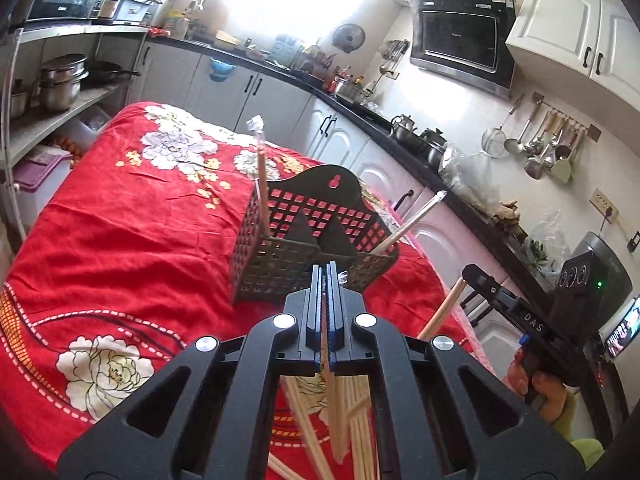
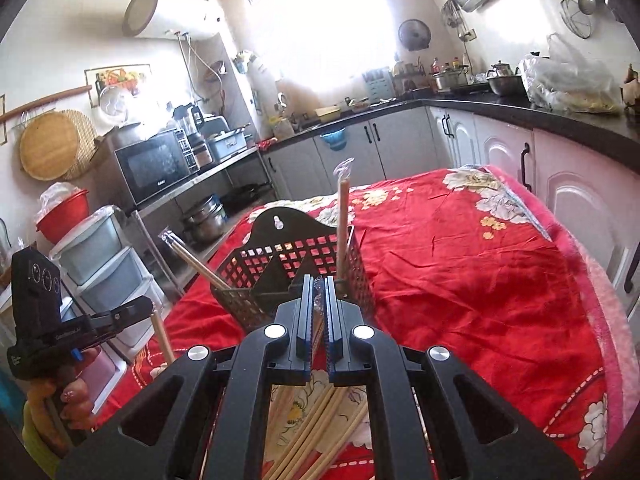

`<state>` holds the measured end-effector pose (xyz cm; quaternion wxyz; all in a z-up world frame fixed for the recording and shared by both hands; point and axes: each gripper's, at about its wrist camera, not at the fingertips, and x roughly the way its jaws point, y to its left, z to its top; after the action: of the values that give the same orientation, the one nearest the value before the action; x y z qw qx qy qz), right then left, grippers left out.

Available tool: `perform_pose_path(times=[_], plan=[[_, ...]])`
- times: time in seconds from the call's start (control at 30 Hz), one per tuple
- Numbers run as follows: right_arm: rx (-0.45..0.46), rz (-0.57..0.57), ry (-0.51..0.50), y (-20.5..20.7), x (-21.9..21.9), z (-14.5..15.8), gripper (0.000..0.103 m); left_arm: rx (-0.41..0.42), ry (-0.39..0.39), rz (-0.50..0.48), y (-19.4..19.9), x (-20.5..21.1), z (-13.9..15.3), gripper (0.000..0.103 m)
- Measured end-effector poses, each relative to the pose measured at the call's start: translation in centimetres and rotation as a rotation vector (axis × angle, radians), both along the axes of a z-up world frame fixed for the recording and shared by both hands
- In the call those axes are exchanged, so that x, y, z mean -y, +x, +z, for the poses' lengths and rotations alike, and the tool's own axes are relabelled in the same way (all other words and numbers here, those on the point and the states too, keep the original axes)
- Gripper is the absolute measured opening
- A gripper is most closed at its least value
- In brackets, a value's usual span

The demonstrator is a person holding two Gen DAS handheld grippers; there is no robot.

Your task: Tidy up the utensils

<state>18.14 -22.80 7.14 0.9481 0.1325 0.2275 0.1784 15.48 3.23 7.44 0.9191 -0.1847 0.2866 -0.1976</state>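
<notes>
A black lattice utensil basket stands on the red flowered cloth. Two wrapped chopsticks are in it: one upright and one leaning outward. My left gripper is just short of the basket's near wall, shut on a wooden chopstick that hangs down behind the fingers. My right gripper hovers at the basket's near side, shut on a plastic-wrapped chopstick. Each gripper shows in the other view with its stick: right, left.
Several loose chopsticks lie on the cloth below the grippers. The cloth-covered table stretches beyond the basket. Kitchen cabinets and a dark counter run along the far and right sides; shelves with pots stand at the left.
</notes>
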Motion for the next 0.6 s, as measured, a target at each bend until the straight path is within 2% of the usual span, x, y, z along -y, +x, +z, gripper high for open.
perform_pose_path(times=[0.6], plan=[[0.041, -0.023, 0.024, -0.5, 1.5, 1.3, 0.005, 0.078, -0.004, -0.065, -0.1, 1.9, 3.3, 0.000]])
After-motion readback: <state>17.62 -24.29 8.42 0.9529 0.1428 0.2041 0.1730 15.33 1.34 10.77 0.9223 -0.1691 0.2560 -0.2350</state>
